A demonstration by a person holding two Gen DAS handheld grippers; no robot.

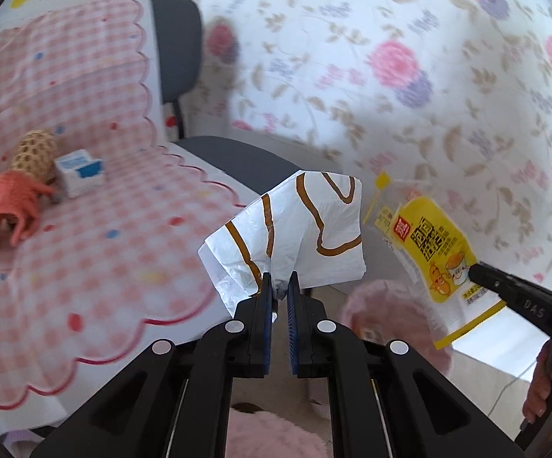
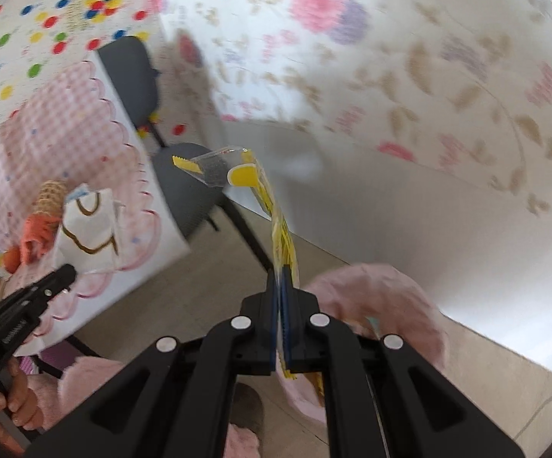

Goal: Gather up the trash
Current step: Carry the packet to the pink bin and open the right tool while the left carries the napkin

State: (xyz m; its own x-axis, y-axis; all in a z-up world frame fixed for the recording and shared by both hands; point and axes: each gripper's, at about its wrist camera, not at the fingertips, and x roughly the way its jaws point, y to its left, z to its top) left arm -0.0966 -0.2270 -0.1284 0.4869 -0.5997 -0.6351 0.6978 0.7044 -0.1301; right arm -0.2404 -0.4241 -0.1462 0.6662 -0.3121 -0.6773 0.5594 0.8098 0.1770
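My left gripper (image 1: pixel 279 280) is shut on a crumpled white plastic bag with brown lines (image 1: pixel 295 229), held in the air past the table's edge. The same bag (image 2: pixel 92 225) shows in the right wrist view, with the left gripper (image 2: pixel 67 273) below it. My right gripper (image 2: pixel 282 273) is shut on a yellow and clear snack wrapper (image 2: pixel 276 206), seen edge-on and rising from the jaws. In the left wrist view that wrapper (image 1: pixel 432 244) hangs face-on from the right gripper (image 1: pixel 474 269). A pink bin (image 2: pixel 371 305) stands on the floor below both grippers.
A table with a pink checked cloth (image 1: pixel 84 210) lies at left, with a small blue and white carton (image 1: pixel 79 171), a woven yellow thing (image 1: pixel 35 154) and an orange knitted piece (image 1: pixel 8 206) on it. A grey chair (image 1: pixel 237 160) stands behind. A floral curtain (image 1: pixel 409 76) fills the right.
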